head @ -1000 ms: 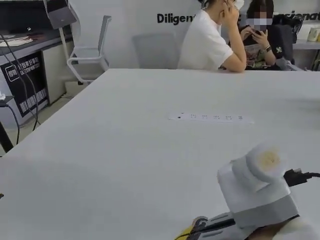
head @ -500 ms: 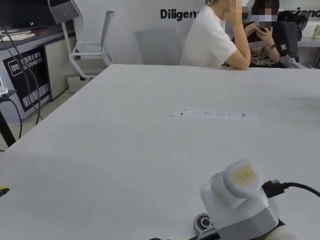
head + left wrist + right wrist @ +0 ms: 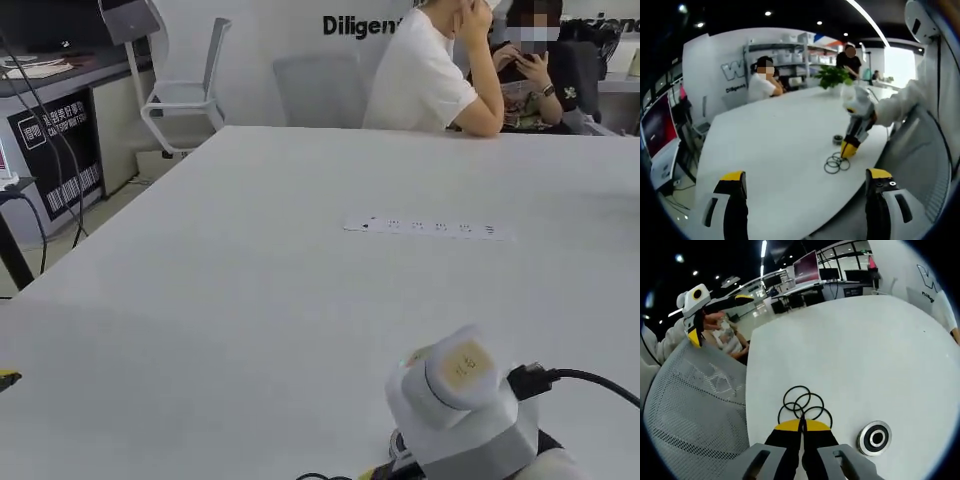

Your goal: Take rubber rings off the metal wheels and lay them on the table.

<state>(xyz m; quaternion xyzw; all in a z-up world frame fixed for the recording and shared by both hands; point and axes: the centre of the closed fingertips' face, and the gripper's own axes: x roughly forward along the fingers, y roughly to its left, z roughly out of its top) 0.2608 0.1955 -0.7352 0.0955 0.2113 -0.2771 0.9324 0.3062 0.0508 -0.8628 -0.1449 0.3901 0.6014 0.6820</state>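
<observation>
Rubber rings (image 3: 802, 407), black, lie in a small overlapping bunch on the white table (image 3: 865, 340), near its edge. Metal wheel (image 3: 875, 438) sits flat just beside them, apart from the bunch: silver rim w/ dark band round the hub.

R gripper (image 3: 801, 426): jaws pressed together, yellow tips meeting right at the near edge of the bunch. Can't tell whether a ring is pinched between them or the tips just rest over it. From the left gripper view it comes in from the right, angled down, tip at the rings w/ the wheel just behind.

L gripper (image 3: 805, 174): jaws spread wide, nothing between them, held off the table's edge and well apart from the rings. In the right gripper view it shows at upper left, raised above a grey mesh chair back (image 3: 690, 400).

Head view looks out across the table. R gripper's white body sits at the bottom edge w/ a black cable (image 3: 590, 378) running off to the right. Power strip (image 3: 425, 227) lies flat mid-table, well away from the work. Two people (image 3: 425, 75) sit at the far end. Potted plant (image 3: 832, 76) stands further along the table in the left gripper view.
</observation>
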